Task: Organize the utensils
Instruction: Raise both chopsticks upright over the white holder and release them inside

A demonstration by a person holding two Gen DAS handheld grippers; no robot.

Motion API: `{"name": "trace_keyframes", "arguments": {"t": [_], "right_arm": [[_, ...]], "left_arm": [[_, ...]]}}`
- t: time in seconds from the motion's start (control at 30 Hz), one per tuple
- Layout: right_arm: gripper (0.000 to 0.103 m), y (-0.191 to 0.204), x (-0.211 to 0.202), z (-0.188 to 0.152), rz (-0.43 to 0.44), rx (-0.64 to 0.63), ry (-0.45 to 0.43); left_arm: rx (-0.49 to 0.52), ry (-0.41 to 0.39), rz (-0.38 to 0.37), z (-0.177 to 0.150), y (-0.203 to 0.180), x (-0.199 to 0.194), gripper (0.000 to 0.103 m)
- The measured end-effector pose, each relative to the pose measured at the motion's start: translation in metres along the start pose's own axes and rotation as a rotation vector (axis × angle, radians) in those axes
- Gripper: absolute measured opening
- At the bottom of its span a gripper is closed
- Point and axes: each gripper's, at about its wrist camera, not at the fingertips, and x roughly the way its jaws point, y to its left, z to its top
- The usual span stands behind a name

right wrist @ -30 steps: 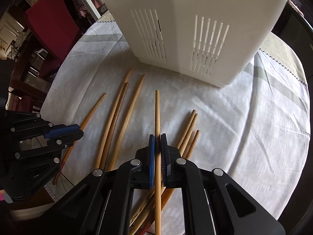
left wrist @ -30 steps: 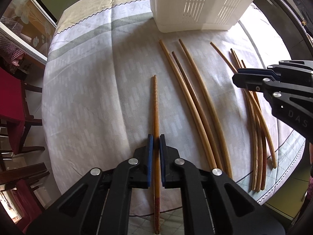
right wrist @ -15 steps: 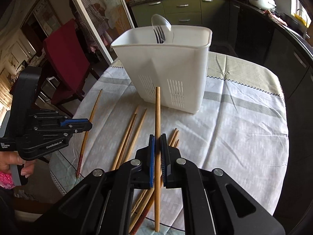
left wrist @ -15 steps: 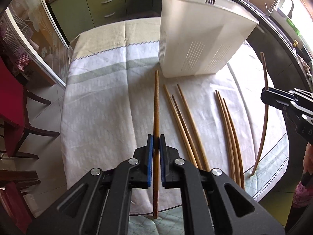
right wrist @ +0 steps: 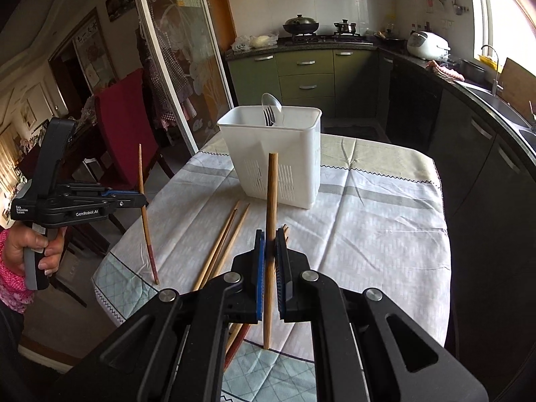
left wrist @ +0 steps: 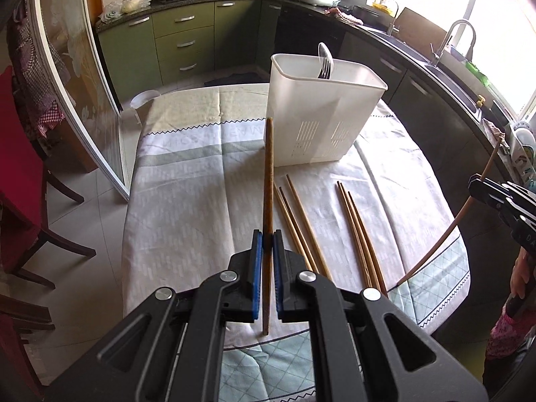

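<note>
A: We find the white utensil holder (left wrist: 321, 114) upright on the clothed table (left wrist: 187, 201). Inside it stand 1 fork (right wrist: 268, 115) and 1 clear spoon (right wrist: 273, 105); we see nothing else in it.

B: And the claws?

A: The left gripper (left wrist: 267, 238) is clamped on a dark chopstick (left wrist: 268, 181), lifted clear of the cloth. The right gripper (right wrist: 270, 244) is clamped on a pale chopstick (right wrist: 270, 194), likewise raised.

B: The rest?

A: We count 6 loose chopsticks (left wrist: 301, 221) lying on the cloth in front of the holder, in 2 groups of 3.
</note>
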Motion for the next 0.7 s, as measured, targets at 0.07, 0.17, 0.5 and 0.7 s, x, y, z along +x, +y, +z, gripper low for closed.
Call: {"name": "trace_keyframes", "arguments": {"t": [0.07, 0.17, 0.5, 0.7], "right_arm": [[0.007, 0.000, -0.008, -0.004, 0.001, 0.001, -0.003], [0.007, 0.000, -0.015, -0.008, -0.004, 0.000, -0.004], [0.007, -0.001, -0.016, -0.005, 0.001, 0.010, -0.002], [0.007, -0.001, -0.021, 0.010, 0.021, 0.014, -0.025]], "left_arm": [[0.000, -0.020, -0.007, -0.006, 0.000, -0.007, 0.006], [0.017, -0.069, 0.001, -0.012, -0.005, -0.020, 0.006], [0.050, -0.114, 0.001, -0.011, -0.013, -0.038, 0.006], [0.045, -0.114, -0.029, 0.001, -0.014, -0.041, 0.006]]}}
